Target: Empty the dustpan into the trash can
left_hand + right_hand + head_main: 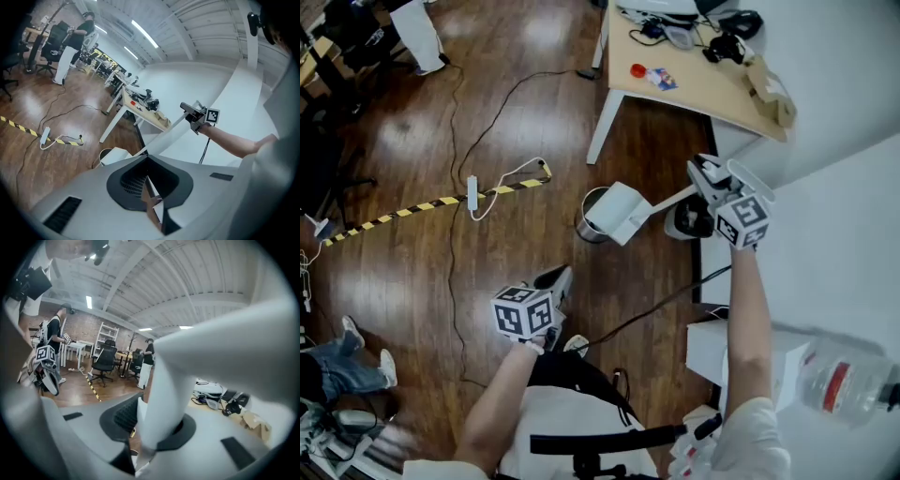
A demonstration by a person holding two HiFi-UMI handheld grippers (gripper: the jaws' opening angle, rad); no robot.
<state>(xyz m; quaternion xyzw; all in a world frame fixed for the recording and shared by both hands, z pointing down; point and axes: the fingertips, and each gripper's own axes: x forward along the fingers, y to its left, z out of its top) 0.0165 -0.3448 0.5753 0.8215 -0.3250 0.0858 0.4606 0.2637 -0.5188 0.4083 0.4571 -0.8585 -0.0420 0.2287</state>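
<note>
A white dustpan (620,212) hangs tilted over the round metal trash can (592,218) beside the table leg. Its long white handle (673,198) runs right into my right gripper (705,181), which is shut on it. In the right gripper view the handle (161,394) fills the gap between the jaws. My left gripper (557,280) hovers lower left of the can, apart from it, shut and holding nothing. From the left gripper view the dustpan (116,155), the handle (168,132) and the right gripper (193,112) all show. What lies in the pan is hidden.
A wooden table (712,89) with clutter stands behind the can. A power strip (472,192), cables and striped floor tape (412,207) lie to the left. A white wall (844,234), a white box (710,349) and a plastic bottle (844,380) are at right. Someone's feet (366,354) show lower left.
</note>
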